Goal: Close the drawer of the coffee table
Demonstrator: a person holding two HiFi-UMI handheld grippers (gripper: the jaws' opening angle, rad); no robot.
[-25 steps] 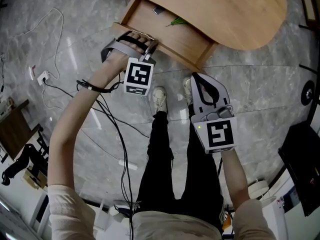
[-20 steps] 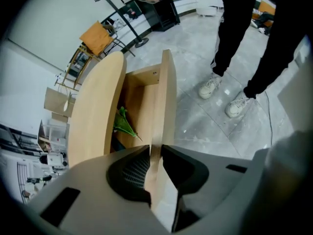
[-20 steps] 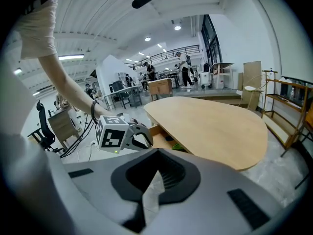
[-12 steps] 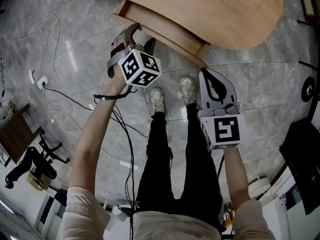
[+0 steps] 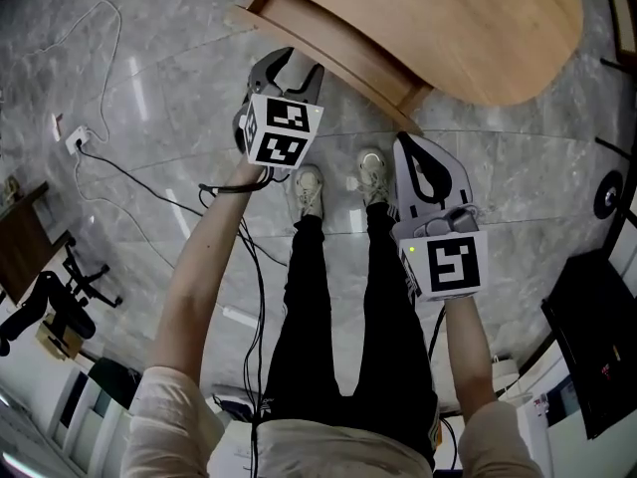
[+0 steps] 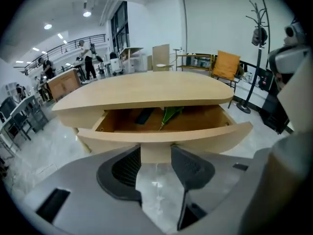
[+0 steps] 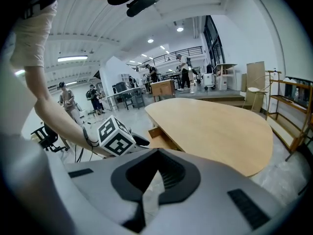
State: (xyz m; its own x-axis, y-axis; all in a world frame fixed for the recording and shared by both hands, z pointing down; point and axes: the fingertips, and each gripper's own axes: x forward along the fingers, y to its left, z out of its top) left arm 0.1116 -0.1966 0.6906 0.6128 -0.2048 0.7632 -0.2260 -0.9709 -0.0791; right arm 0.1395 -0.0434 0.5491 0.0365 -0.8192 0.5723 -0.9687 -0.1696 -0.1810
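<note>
The light wood coffee table (image 5: pixel 448 18) has its drawer (image 5: pixel 318 43) standing a little way out. In the left gripper view the drawer (image 6: pixel 161 136) shows a dark object (image 6: pixel 144 115) and a green leaf (image 6: pixel 171 114) inside. My left gripper (image 5: pixel 297 68) (image 6: pixel 155 153) is right in front of the drawer front. Its jaws have just been closing but are open, with nothing held between them. My right gripper (image 5: pixel 408 147) (image 7: pixel 155 156) hangs over the floor beside the table's corner, shut and empty.
The person's shoes (image 5: pixel 307 189) stand on the grey marble floor just in front of the table. Cables (image 5: pixel 129 182) run to a power strip (image 5: pixel 75 139) at the left. A black office chair (image 5: pixel 50 307) is far left, and a coat stand (image 6: pixel 258 33) is behind the table.
The drawer has slid most of the way into the table. The left gripper followed its front inward, rolled over, and its jaws stand apart now. The right gripper barely moved.
</note>
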